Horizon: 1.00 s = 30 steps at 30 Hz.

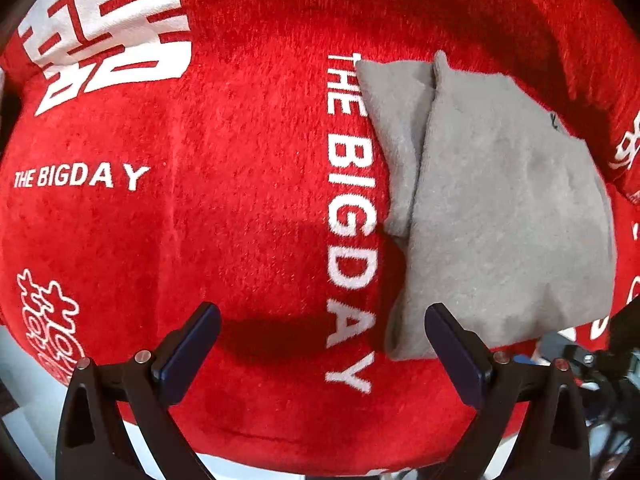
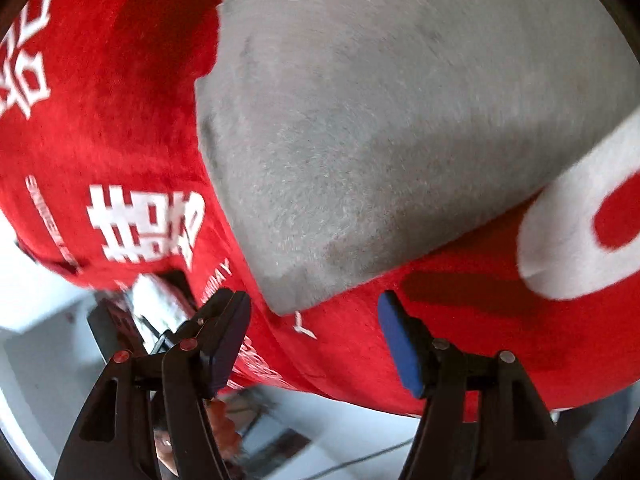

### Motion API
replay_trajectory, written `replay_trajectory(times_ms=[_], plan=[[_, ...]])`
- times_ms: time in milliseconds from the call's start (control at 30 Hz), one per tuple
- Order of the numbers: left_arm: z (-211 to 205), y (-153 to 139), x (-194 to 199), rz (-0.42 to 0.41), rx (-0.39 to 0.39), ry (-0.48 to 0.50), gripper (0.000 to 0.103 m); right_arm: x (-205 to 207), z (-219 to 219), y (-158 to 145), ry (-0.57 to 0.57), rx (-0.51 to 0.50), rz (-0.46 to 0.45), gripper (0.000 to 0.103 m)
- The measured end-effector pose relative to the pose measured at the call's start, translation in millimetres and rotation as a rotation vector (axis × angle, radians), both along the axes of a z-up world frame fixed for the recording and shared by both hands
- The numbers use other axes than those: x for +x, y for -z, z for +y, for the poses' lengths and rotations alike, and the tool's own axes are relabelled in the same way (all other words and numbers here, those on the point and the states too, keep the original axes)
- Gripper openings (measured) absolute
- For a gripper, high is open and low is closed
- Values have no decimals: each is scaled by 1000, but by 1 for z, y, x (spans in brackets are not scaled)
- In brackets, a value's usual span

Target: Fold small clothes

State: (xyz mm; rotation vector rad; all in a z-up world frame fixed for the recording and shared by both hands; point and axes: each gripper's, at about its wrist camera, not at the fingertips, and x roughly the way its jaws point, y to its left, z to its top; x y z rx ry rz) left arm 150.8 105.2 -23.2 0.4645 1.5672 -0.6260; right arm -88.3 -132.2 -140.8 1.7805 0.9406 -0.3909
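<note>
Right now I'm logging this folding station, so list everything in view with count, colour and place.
grey garment: one, grey, folded, lying on the red cloth, to the right in the left wrist view.
red cloth: one, red with white print including "THE BIG DAY", spread under the garment.
white surface: pale, showing past the cloth's edge.
left hand-held gripper: one, black with dark blue pads, open, nothing between them.
right hand-held gripper: one, black with blue pads, open, near the garment's corner.
</note>
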Motion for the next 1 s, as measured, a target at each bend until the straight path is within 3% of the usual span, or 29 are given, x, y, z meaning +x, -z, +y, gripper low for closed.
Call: replay_trajectory(times_ms=[167, 600, 633, 700, 733, 1000], plan=[[-7, 8, 2, 3, -3, 8, 102, -1, 6, 18, 139, 57, -31, 70], [-22, 23, 9, 27, -14, 15, 102, 22, 2, 33, 281, 143, -90, 70], [-24, 24, 10, 32, -18, 14, 102, 21, 1, 34, 294, 154, -97, 63], [-27, 25, 12, 42, -33, 13, 102, 19, 0, 34, 282, 161, -77, 33], [-28, 23, 13, 51, -45, 9, 102, 18, -1, 34, 273, 167, -71, 9], [-47, 33, 46, 247, -243, -72, 102, 24, -27, -7, 194, 77, -241, 9]])
